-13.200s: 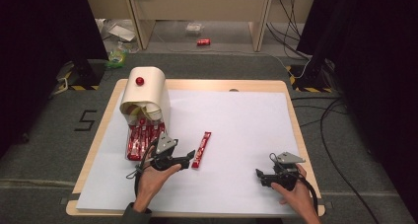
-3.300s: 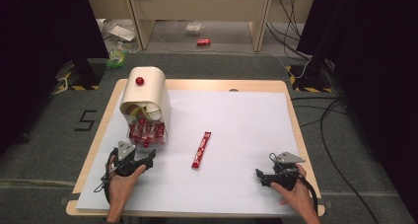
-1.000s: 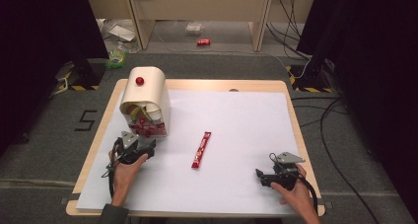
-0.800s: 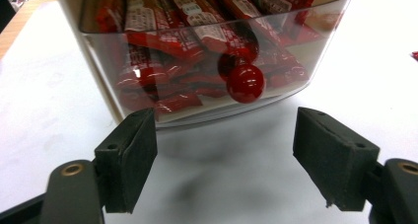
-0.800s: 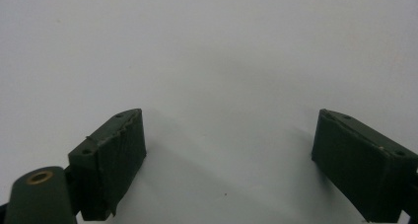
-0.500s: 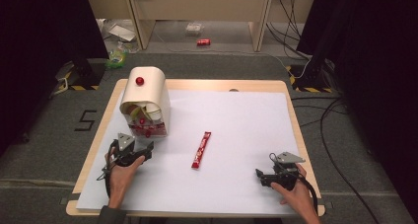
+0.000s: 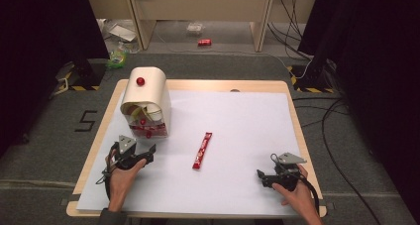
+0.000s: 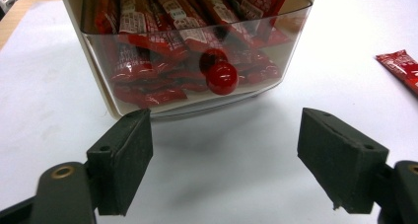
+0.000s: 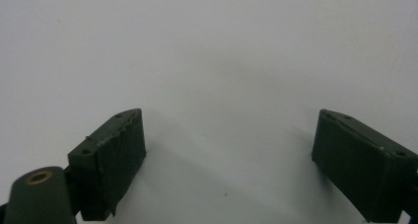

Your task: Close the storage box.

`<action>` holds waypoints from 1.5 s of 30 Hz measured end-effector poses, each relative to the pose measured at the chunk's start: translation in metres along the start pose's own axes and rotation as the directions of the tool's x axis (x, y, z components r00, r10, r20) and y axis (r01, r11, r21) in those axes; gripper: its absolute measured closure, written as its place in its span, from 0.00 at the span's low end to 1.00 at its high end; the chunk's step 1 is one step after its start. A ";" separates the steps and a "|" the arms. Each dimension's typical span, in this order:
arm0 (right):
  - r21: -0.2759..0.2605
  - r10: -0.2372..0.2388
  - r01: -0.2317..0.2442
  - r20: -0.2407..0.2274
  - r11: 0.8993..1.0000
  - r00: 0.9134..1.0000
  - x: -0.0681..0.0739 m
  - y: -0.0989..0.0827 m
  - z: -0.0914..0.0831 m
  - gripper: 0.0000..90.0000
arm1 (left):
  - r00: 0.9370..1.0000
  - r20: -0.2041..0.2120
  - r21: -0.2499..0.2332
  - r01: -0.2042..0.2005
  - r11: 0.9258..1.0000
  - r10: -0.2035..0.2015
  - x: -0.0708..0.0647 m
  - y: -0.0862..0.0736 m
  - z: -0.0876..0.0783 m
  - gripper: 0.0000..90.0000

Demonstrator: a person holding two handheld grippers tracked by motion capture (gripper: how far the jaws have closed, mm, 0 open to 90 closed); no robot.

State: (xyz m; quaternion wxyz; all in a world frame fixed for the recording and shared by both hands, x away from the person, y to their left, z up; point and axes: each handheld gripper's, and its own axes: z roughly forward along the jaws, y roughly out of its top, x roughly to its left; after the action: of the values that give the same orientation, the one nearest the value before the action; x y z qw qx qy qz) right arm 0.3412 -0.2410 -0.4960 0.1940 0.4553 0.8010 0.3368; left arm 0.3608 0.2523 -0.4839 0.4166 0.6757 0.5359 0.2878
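L gripper (image 8: 224, 169) jaws wide, empty, facing dispenser (image 8: 197, 51) w/ packet tops cut off; R gripper (image 9: 229, 165) wide, empty.

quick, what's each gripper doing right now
Left gripper: open, empty, facing the clear drawer.
Right gripper: open, empty, over the white sheet.

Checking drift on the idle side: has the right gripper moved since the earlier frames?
No. In the high view the right gripper sits at the same spot near the table's front right corner, jaws open, empty.
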 end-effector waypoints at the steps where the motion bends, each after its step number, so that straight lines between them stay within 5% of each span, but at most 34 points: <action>1: 0.000 0.001 -0.001 -0.001 1.000 1.000 0.000 0.000 0.000 0.15 | 1.000 0.001 -0.001 -0.002 1.000 0.002 -0.001 0.000 -0.001 0.23; 20: 0.001 -0.001 0.001 0.000 1.000 1.000 0.000 0.000 0.000 0.15 | 0.998 0.056 -0.026 -0.017 1.000 0.018 -0.015 -0.002 -0.032 0.21; 45: 0.001 -0.001 0.001 0.000 1.000 1.000 0.000 0.000 0.000 0.14 | 0.994 0.101 0.032 -0.039 0.999 0.036 -0.027 -0.038 -0.048 0.21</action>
State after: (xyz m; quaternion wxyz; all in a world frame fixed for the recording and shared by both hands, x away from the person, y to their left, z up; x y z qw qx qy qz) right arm 0.3414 -0.2405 -0.4959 0.1939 0.4548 0.8015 0.3362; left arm 0.2949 0.2420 -0.4920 0.4257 0.7062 0.5064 0.2522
